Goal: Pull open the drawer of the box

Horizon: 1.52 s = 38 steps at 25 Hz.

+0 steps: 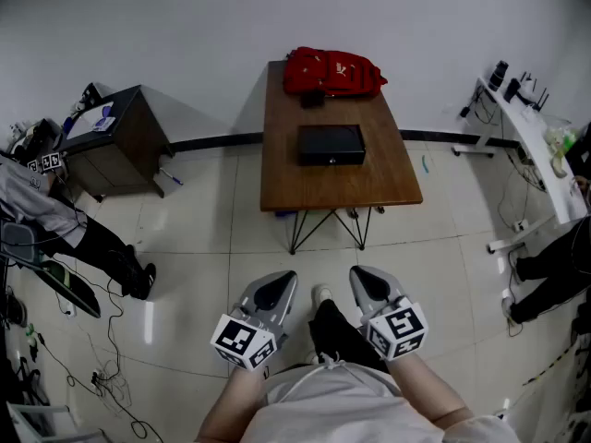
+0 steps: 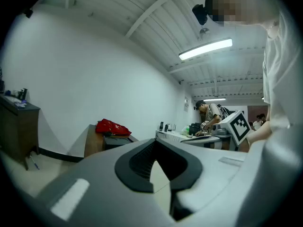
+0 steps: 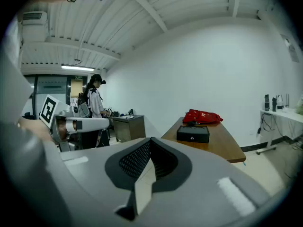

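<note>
The black box [image 1: 330, 144] with its drawer front facing me sits on a brown wooden table [image 1: 286, 178], shut as far as I can see. It also shows in the left gripper view, black box [image 2: 116, 141], and in the right gripper view, black box [image 3: 193, 134]. My left gripper [image 1: 282, 281] and right gripper [image 1: 362, 276] hang low over the tiled floor, well short of the table. In both views, left gripper [image 2: 158, 161] and right gripper [image 3: 150, 168], the jaws are shut with nothing between them.
A red bag [image 1: 332, 70] lies at the table's far end behind the box. A dark cabinet [image 1: 115, 141] stands at the left, a white desk [image 1: 531, 141] at the right. People stand at both sides. Cables [image 1: 102, 358] trail on the floor at the left.
</note>
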### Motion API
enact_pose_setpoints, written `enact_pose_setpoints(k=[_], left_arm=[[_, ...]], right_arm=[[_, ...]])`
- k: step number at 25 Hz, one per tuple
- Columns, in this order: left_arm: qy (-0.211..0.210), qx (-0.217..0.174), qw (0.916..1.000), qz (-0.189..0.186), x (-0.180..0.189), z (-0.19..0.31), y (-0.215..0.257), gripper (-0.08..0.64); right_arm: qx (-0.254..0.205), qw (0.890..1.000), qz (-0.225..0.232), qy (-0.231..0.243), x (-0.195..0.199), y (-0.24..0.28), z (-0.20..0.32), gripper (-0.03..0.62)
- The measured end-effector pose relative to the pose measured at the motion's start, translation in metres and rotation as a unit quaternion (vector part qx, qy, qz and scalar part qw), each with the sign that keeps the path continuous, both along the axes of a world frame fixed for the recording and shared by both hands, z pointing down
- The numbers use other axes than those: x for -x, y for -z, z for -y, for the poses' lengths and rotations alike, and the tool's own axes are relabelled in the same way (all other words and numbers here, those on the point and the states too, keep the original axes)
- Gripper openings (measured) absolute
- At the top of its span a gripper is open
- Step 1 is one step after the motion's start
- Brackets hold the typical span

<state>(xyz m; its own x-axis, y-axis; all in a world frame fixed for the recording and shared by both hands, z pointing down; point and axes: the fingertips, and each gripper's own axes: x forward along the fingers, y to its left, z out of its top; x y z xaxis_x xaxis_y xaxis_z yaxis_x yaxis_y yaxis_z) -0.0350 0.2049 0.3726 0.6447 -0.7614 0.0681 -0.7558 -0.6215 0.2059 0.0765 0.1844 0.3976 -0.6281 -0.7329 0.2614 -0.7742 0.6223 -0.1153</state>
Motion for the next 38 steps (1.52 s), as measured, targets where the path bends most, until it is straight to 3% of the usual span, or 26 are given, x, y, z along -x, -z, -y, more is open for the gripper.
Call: enact_pose_setpoints(k=[9,13,17,24,38], left_arm=[[0.018,0.006,0.9998,0.009,0.011,0.095,-0.019,0.002],[0.028,0.011,0.9995,0.014,0.012,0.160,-0.026,0.002],[0.039,0.013,0.9986,0.033,0.011,0.229,-0.035,0.002],[0.028,0.013,0.9970,0.071,0.006,0.329,-0.043,0.002],[0.021,0.073,0.9956,0.055,0.007,0.403,-0.095,0.002]], right_arm=[[0.026,0.999,0.030,0.003,0.007,-0.015,0.100,0.008],[0.017,1.000,0.011,0.008,0.008,-0.017,0.166,0.008],[0.044,0.999,0.011,0.009,0.003,-0.029,0.233,0.008],[0.052,0.998,-0.019,0.011,0.001,-0.046,0.335,0.008],[0.122,0.987,-0.103,-0.008,0.012,-0.137,0.418,0.008]])
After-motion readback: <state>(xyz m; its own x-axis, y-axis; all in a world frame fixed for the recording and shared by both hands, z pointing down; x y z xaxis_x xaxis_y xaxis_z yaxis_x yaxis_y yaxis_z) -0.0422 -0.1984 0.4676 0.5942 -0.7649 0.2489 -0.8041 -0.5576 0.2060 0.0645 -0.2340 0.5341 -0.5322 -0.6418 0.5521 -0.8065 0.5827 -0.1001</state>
